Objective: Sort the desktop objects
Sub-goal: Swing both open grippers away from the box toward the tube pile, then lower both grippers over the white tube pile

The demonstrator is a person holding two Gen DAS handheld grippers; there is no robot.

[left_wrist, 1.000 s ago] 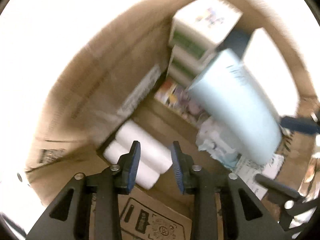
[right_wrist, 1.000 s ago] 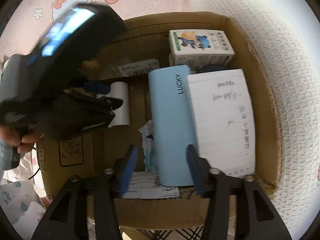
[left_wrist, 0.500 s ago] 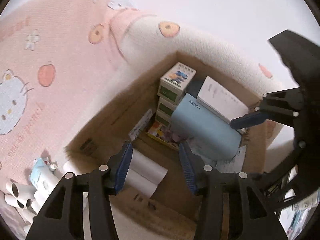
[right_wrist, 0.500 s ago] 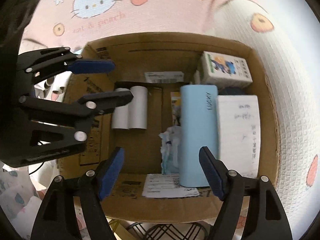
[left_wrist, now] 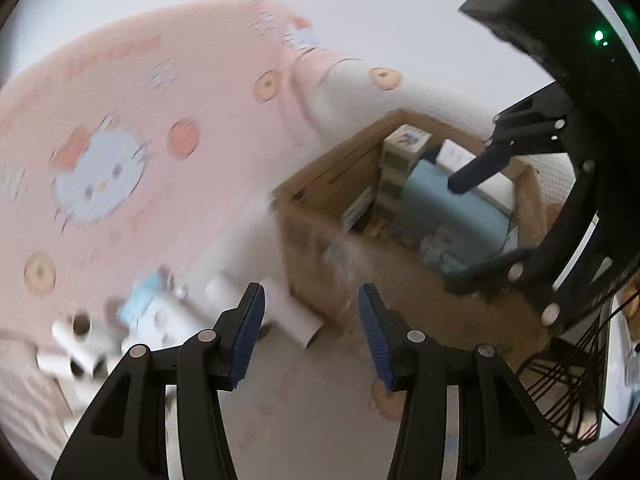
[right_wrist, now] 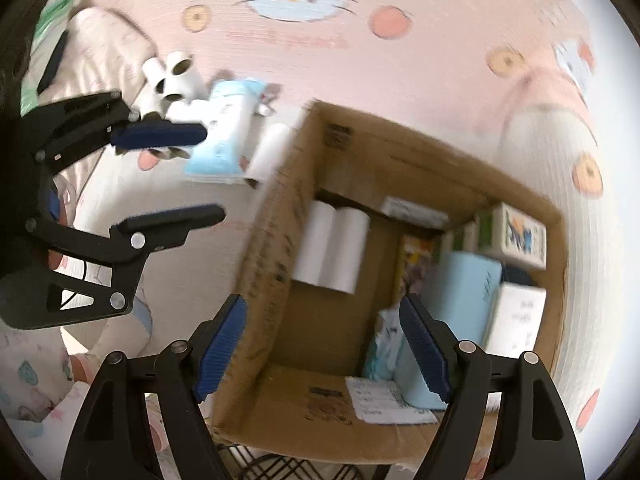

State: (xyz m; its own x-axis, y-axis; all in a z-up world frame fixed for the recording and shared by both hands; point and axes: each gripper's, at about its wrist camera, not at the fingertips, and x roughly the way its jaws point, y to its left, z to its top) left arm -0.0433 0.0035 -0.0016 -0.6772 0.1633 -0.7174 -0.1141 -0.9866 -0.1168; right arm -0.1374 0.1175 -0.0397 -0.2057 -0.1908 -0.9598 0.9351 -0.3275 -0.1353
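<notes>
Cardboard box [right_wrist: 400, 184]: holds two white paper rolls [right_wrist: 332, 248], a pale blue case [right_wrist: 464, 292] and a small printed carton [right_wrist: 524, 236]. Left tongs [left_wrist: 310, 332]: wide apart, empty; right tongs [right_wrist: 320, 348]: jaws opening, nothing between them, above the box. Loose white rolls [right_wrist: 172, 76] and blue packet [right_wrist: 224, 136]: on the pink patterned cloth [right_wrist: 304, 44] beside the box

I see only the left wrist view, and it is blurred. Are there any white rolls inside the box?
Observer: Yes. Two rolls lie side by side on the floor of the box.
Operator: Does the right gripper hold something?
Observer: No. The right gripper has nothing between its jaws, which are opening.
Operator: What lies at the near end of the box floor?
Observer: A white printed slip lies flat there, beside the end of the blue case.
</notes>
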